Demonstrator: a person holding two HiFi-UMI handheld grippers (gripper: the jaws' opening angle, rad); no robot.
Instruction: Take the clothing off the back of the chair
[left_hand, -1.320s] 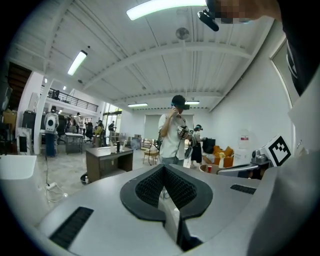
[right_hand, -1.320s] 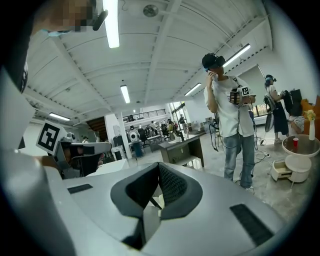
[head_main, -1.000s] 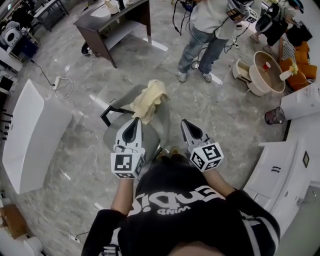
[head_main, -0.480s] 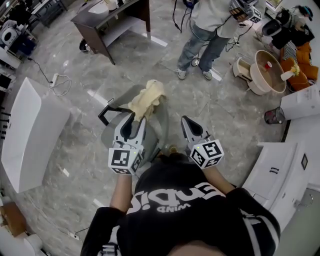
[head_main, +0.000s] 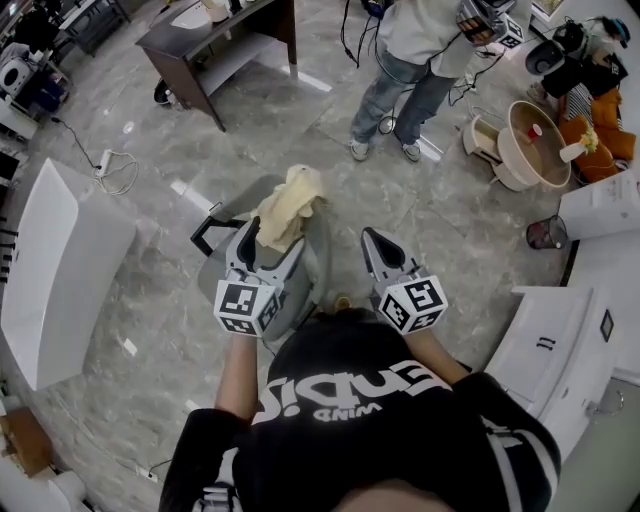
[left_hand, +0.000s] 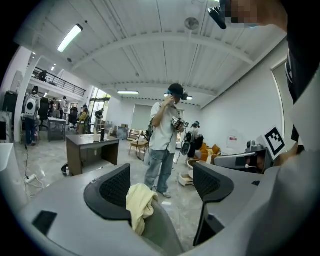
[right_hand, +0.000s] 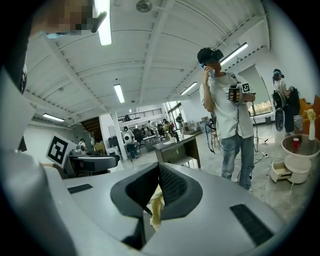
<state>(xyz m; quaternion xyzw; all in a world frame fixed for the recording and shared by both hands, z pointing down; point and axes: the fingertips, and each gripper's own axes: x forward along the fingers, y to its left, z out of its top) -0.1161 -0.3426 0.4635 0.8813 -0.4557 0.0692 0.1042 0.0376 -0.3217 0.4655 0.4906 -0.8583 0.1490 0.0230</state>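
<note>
- A dark worktop stands at the far left of the grey marble floor, well away from the chair.
- The left tool is held out low over the chair's near side. Its jaws have just been opening and now stand wide apart.
- In the left gripper view the clothing shows between those jaws, close to the left one, but neither pad presses on it.
- The clothing, a pale yellow crumpled piece, hangs over the top of the grey chair back, with its lower folds trailing down towards the left tool.
- The right tool is just right of the chair, level with the left one and apart from the clothing. In the right gripper view its jaws are together at the tips, clamped on nothing.
- A person in a light top and jeans stands beyond the chair.
- A round beige tub sits on the floor at the far right.
</note>
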